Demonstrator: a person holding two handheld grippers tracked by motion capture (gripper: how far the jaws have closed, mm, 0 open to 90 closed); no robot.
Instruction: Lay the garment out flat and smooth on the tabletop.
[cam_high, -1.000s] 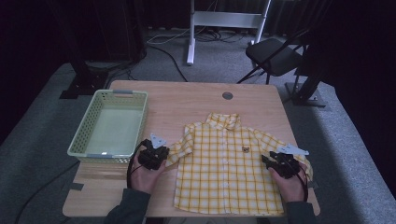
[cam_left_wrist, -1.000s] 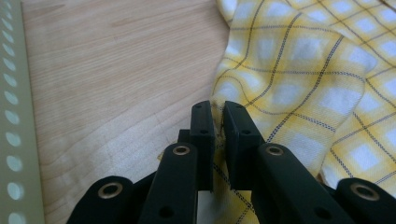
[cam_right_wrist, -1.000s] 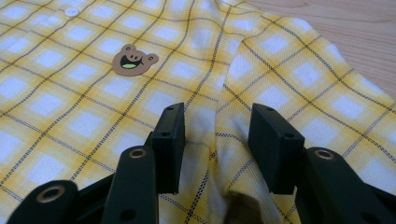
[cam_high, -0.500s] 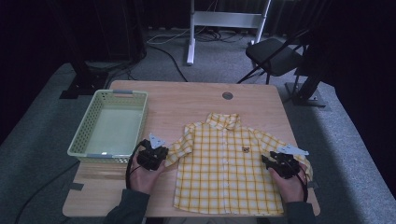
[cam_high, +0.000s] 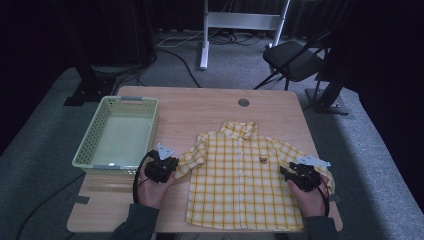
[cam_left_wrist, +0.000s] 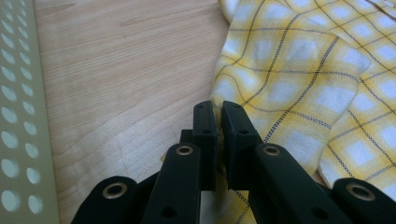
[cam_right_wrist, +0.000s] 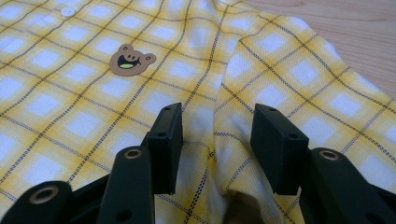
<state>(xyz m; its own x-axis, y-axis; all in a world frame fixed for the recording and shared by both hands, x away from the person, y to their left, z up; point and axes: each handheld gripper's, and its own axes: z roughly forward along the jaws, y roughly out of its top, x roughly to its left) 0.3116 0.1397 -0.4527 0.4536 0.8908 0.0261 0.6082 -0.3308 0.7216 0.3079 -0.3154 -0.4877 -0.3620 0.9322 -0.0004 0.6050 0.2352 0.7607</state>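
Note:
A yellow plaid shirt (cam_high: 240, 175) lies flat on the wooden table (cam_high: 200, 107), front up, with a small bear patch (cam_high: 262, 160) on its chest. My left gripper (cam_high: 171, 165) sits at the end of the shirt's left-hand sleeve. In the left gripper view the gripper (cam_left_wrist: 218, 109) has its jaws pressed together on the sleeve's edge (cam_left_wrist: 303, 70). My right gripper (cam_high: 286, 173) rests on the other sleeve. In the right gripper view this gripper (cam_right_wrist: 215, 121) is open, its jaws astride a fold of the shirt (cam_right_wrist: 93, 60) near the bear patch (cam_right_wrist: 132, 59).
A pale green perforated basket (cam_high: 92, 135) stands at the table's left, close to my left hand; its wall (cam_left_wrist: 18, 93) borders the left gripper view. A round grommet (cam_high: 243, 102) sits near the far edge. A folding chair (cam_high: 295, 60) and stands are on the floor beyond.

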